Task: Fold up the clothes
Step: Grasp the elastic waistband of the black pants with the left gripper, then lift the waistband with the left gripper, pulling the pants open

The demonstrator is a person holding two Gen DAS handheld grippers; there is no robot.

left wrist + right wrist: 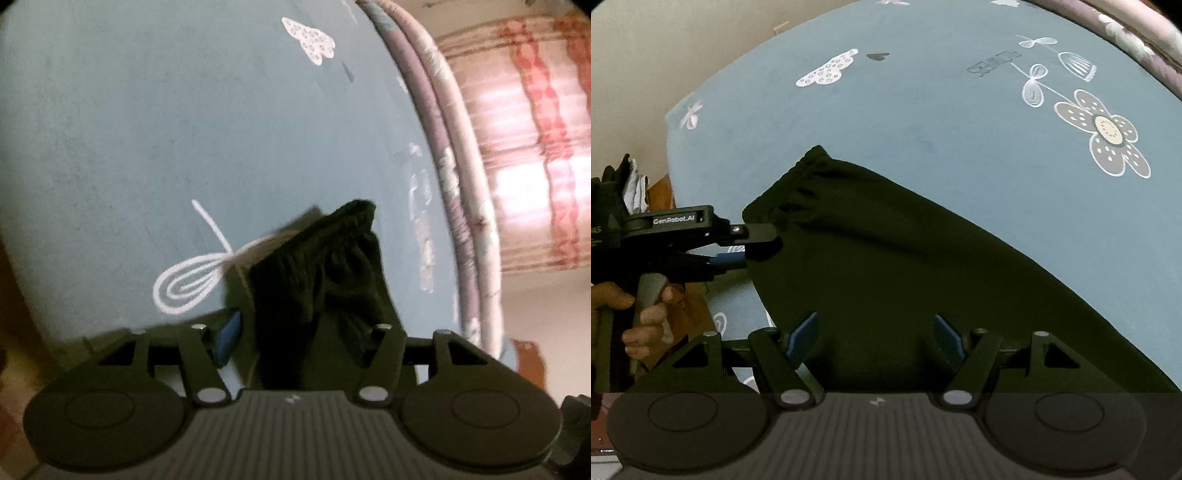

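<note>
Blue matte bedsheet (923,110), printed with white line-drawn flowers, covers the bed. On it lies a dark garment (905,266), soft, with a gathered elastic edge. Left gripper (759,245) reaches to that puckered edge; whether its pads press the cloth I cannot tell. Right gripper (875,338) hovers with blue pads spread wide, released, above the fabric.

Dim soft indoor light, backlit curtain (517,147) glowing, motion blur, fisheye-bent edges, dark vignetted corners
</note>
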